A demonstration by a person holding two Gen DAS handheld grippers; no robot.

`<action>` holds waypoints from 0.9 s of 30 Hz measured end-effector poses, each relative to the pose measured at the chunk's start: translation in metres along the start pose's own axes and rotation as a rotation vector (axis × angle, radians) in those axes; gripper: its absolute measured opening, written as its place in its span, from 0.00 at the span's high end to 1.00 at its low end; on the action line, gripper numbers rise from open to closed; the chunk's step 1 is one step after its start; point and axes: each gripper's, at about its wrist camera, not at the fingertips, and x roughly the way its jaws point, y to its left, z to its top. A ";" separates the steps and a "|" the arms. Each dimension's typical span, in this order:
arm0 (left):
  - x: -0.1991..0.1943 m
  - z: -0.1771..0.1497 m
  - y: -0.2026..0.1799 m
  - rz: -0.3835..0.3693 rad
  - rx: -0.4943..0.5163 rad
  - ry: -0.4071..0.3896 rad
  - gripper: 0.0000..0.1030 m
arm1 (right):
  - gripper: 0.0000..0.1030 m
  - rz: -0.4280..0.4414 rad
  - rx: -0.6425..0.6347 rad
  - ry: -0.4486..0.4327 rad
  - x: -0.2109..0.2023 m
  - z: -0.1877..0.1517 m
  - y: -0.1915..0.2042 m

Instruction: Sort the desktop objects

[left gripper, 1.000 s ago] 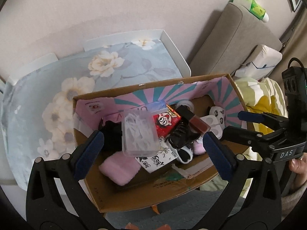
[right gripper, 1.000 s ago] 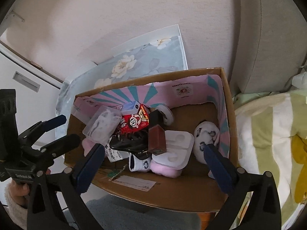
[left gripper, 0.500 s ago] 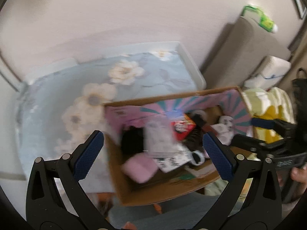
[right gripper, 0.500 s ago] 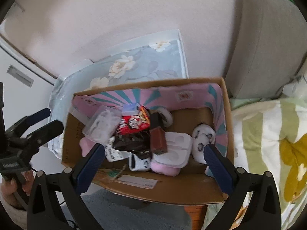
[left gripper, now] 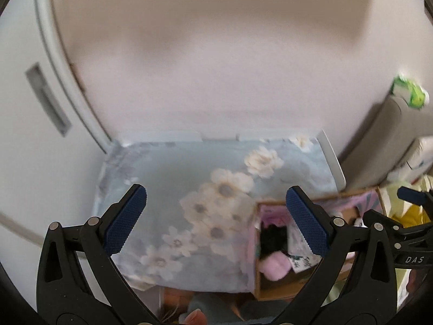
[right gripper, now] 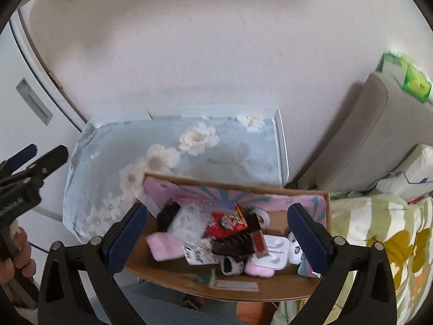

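Note:
A cardboard box with a pink striped lining holds several small items: a clear plastic case, a red snack pack, a pink pouch, a white earbud tray, a tape roll. My right gripper is open and empty, raised above the box. My left gripper is open and empty, over the floral cloth left of the box. The right gripper also shows at the right edge of the left wrist view.
The floral cloth covers a white-rimmed table against the wall. A white cabinet stands at the left. A grey cushion with a green pack on top and a striped blanket lie at the right.
Both grippers have pulled back and up from the box. The left gripper has swung left, so it now faces the cloth and wall. Both stay open and empty.

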 end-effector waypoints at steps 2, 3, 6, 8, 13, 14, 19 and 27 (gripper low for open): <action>-0.008 0.008 0.009 0.020 0.007 -0.023 0.00 | 0.00 -0.019 0.004 -0.011 -0.004 0.007 0.010; -0.012 0.011 0.013 0.025 0.010 -0.033 0.00 | 0.00 -0.031 0.006 -0.020 -0.006 0.011 0.016; -0.022 0.021 0.022 0.030 0.015 -0.062 0.00 | 0.00 -0.060 0.021 -0.038 -0.011 0.019 0.028; -0.026 0.026 0.026 0.028 0.018 -0.078 0.00 | 0.00 -0.086 0.033 -0.044 -0.014 0.023 0.035; -0.022 0.029 0.032 -0.015 0.011 -0.074 0.00 | 0.00 -0.133 0.058 -0.054 -0.016 0.024 0.043; -0.020 0.029 0.033 -0.021 0.010 -0.071 0.00 | 0.00 -0.135 0.066 -0.052 -0.014 0.024 0.043; -0.012 0.032 0.034 -0.032 0.021 -0.064 0.00 | 0.00 -0.139 0.093 -0.032 -0.003 0.023 0.041; -0.004 0.038 0.033 -0.055 0.040 -0.050 0.00 | 0.00 -0.148 0.071 -0.013 0.005 0.025 0.047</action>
